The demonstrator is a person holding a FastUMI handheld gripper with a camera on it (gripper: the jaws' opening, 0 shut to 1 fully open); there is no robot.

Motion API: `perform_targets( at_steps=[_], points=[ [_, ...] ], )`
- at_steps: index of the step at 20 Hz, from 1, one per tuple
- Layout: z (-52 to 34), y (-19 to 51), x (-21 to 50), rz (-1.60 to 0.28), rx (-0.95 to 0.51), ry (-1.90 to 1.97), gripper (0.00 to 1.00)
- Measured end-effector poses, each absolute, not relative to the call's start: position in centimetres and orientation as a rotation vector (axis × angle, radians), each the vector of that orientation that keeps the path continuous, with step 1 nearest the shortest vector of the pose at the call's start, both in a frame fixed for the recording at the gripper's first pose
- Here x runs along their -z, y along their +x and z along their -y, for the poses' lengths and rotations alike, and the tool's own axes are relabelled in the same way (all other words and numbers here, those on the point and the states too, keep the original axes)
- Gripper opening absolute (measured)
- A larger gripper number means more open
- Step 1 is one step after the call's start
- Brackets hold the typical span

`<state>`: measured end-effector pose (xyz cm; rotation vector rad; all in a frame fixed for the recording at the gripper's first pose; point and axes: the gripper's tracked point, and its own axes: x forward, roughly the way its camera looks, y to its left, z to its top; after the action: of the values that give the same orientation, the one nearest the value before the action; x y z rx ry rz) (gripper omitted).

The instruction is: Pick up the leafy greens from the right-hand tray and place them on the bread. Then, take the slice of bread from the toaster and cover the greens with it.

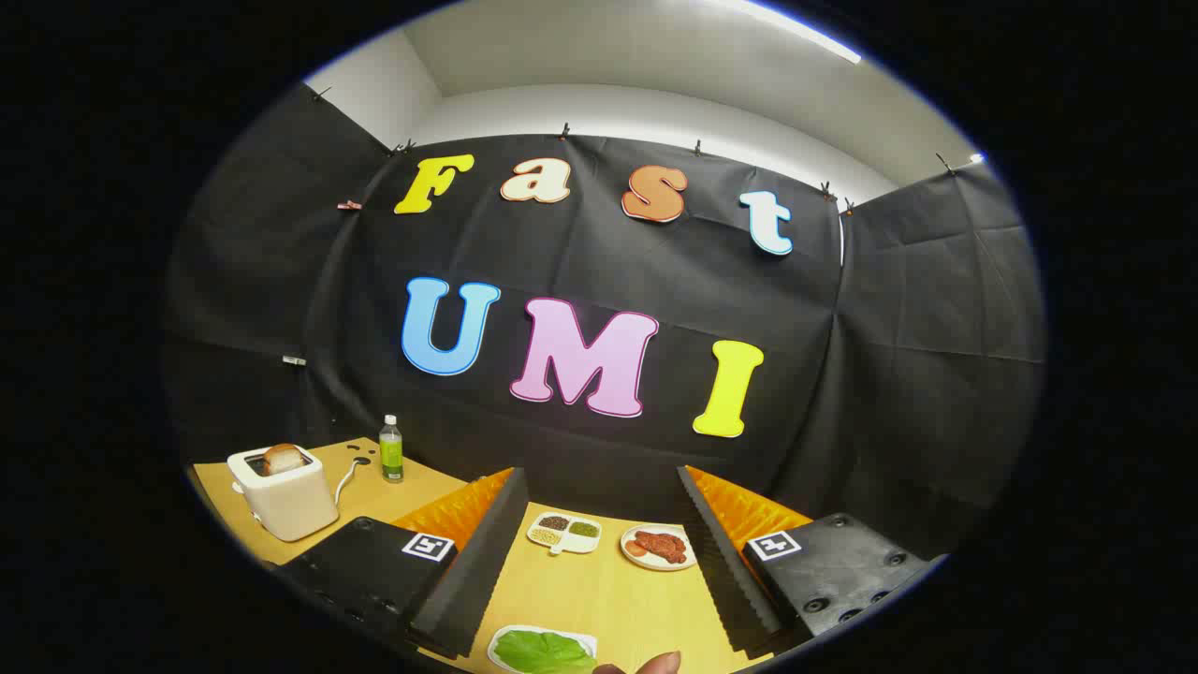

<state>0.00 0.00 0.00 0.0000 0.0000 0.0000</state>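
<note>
My gripper (pixel 599 473) is open, its fingers spread wide with nothing between the pads. A green leaf (pixel 543 652) lies flat on a white tray (pixel 584 641), low between the two fingers and close to their base. Off to the left, beyond the left finger, stands a white toaster (pixel 285 501) with a browned slice of bread (pixel 284 458) sticking up out of its slot. The gripper hangs above the wooden table (pixel 599 590) and touches none of these.
A white divided dish (pixel 563 533) of seeds and a round plate (pixel 660 547) of reddish meat sit just ahead between the fingers. A small bottle (pixel 390 449) stands behind the toaster. A person's fingertip (pixel 658 663) shows beside the greens tray.
</note>
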Motion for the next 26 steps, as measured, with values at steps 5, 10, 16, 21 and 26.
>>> perform_targets(
  at_steps=[5,10,16,21,26],
  points=[
    [0.6,0.2,0.4,-0.013,-0.014,0.001,0.97],
    [0.1,-0.4,0.0,-0.007,-0.044,-0.010,0.97],
    [-0.5,-1.2,-0.1,-0.015,-0.082,-0.014,0.97],
    [-0.7,-1.6,0.4,-0.020,-0.124,-0.017,0.97],
    [-1.9,-1.3,3.4,-0.106,-0.214,-0.029,0.97]
  ],
)
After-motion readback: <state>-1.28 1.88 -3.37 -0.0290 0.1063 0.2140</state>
